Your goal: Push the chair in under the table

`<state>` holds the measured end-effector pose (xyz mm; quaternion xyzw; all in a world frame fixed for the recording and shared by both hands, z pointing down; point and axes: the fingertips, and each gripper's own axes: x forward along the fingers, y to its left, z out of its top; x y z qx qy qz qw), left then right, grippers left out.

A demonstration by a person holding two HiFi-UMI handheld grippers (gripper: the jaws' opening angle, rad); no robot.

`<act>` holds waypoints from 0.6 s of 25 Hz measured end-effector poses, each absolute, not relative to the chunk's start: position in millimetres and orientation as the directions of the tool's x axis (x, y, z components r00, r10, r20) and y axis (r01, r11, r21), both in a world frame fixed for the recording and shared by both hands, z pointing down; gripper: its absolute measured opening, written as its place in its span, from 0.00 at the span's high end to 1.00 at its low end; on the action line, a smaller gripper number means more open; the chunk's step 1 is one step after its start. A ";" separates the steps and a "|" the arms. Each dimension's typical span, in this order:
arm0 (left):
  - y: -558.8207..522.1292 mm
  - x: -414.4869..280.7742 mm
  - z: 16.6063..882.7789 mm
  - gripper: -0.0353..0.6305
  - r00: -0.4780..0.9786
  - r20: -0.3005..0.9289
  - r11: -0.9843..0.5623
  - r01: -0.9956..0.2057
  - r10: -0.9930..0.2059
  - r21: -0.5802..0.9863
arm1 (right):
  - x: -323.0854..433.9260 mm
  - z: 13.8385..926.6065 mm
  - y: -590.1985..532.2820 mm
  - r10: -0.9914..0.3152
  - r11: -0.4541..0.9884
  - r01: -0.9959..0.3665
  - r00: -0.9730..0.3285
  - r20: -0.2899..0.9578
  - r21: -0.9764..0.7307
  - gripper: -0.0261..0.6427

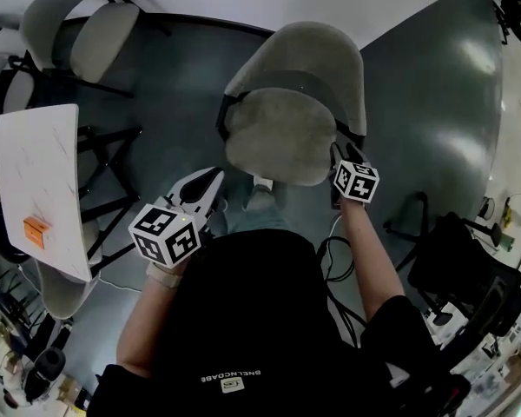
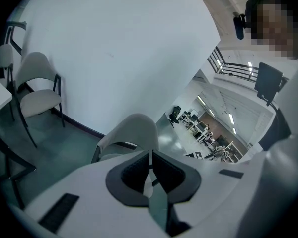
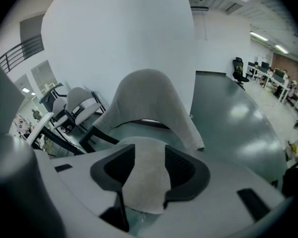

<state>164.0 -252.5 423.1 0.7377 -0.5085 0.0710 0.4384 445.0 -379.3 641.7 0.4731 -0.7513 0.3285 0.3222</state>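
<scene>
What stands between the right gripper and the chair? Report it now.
Nothing visible. The right gripper, jaws open, sits at the seat edge of the chair, with only the grey seat showing between its jaws.

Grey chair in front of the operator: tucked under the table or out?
Out. The chair stands on open floor, seat fully exposed; the white table is off to the left, apart from it.

Head view: from above, steeply down onto the chair [image 1: 282,137] and floor [image 1: 434,102]. Left gripper view: low, set back, facing that chair. Right gripper view: close over its seat [image 3: 144,177].
</scene>
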 end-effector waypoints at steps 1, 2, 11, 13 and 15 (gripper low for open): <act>-251.3 166.7 424.1 0.94 0.468 0.557 -0.093 -0.816 -0.686 0.571 | 453.1 650.1 -379.8 -0.493 0.331 -0.928 -0.326 0.807 -0.173 0.69; -250.0 168.9 425.3 0.94 0.462 0.563 -0.086 -0.819 -0.685 0.568 | 461.3 658.7 -380.6 -0.486 0.328 -0.932 -0.306 0.819 -0.154 0.68; -236.5 191.7 438.2 0.94 0.449 0.608 -0.057 -0.831 -0.654 0.553 | 534.0 720.0 -391.6 -0.438 0.297 -0.955 -0.159 0.885 -0.025 0.67; -236.3 197.7 438.4 0.94 0.451 0.612 -0.060 -0.833 -0.650 0.550 | 545.2 726.6 -392.1 -0.434 0.273 -0.962 -0.142 0.890 -0.020 0.67; -236.5 201.2 439.4 0.94 0.452 0.616 -0.062 -0.834 -0.645 0.548 | 553.0 734.4 -392.3 -0.423 0.258 -0.966 -0.127 0.897 -0.015 0.67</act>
